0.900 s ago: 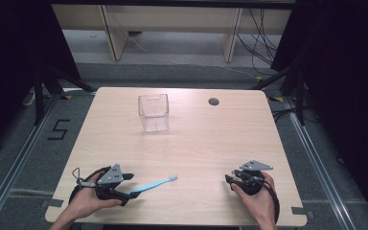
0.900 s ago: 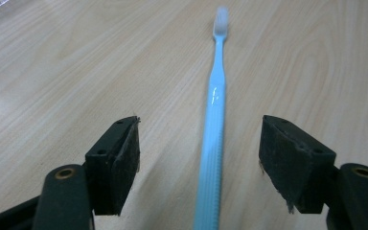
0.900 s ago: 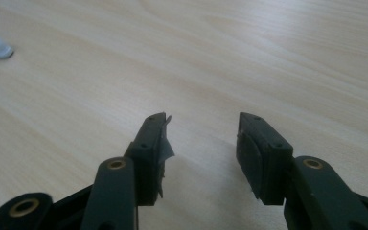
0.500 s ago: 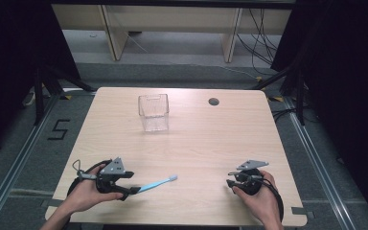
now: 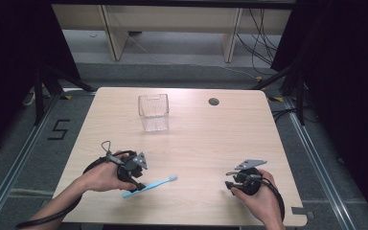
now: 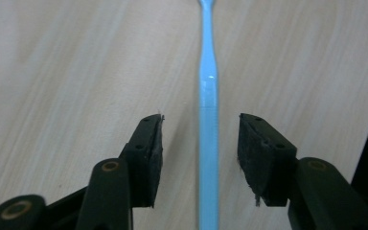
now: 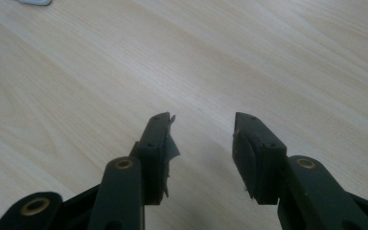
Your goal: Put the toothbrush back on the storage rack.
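Note:
A light blue toothbrush (image 5: 151, 186) lies flat on the wooden table (image 5: 211, 139) near the front left, with its head pointing right. My left gripper (image 5: 136, 184) sits low over the handle end. In the left gripper view its jaws (image 6: 200, 139) stand open on either side of the handle (image 6: 207, 86), and the pads are clear of it. My right gripper (image 5: 230, 183) rests near the front right, held in a hand and pointing left. In the right gripper view it (image 7: 201, 139) is open, with bare wood between the pads.
A clear square plastic container (image 5: 153, 112) stands upright at the middle back of the table. A dark round cable hole (image 5: 213, 101) lies to its right. Dark floor and metal rails surround the table.
My left hand has slid to the right and a little away from the front edge, bringing the gripper over the toothbrush handle. The toothbrush and the right gripper have stayed put.

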`<action>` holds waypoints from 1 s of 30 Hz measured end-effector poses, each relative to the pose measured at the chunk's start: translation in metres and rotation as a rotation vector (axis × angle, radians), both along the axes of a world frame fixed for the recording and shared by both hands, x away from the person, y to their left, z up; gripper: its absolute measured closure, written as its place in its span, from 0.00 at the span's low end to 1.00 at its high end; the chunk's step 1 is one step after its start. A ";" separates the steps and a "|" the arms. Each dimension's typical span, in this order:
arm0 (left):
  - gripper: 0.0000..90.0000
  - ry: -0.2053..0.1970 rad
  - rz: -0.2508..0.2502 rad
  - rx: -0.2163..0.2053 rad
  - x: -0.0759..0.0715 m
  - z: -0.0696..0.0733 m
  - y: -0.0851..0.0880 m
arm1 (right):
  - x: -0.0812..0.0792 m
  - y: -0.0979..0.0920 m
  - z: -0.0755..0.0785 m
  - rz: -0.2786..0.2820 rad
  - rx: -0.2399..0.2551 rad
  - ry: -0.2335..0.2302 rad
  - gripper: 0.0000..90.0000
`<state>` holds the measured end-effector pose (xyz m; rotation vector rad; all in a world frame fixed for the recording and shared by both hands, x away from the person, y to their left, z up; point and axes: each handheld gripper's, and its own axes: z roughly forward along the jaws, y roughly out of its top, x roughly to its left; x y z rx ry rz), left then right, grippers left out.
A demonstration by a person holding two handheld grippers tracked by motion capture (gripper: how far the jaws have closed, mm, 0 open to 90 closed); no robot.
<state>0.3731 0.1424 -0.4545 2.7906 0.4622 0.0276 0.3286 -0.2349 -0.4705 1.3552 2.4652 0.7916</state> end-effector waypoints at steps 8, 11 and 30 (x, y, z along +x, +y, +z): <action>0.69 0.046 -0.055 0.182 0.011 -0.006 -0.028 | 0.002 0.004 -0.001 0.043 -0.009 0.004 0.63; 0.72 0.073 -0.056 0.220 0.010 -0.008 -0.038 | 0.001 0.005 -0.001 0.053 -0.008 0.008 0.63; 0.82 0.064 -0.089 0.258 0.015 -0.023 -0.051 | 0.001 0.006 -0.005 0.066 -0.004 0.012 0.63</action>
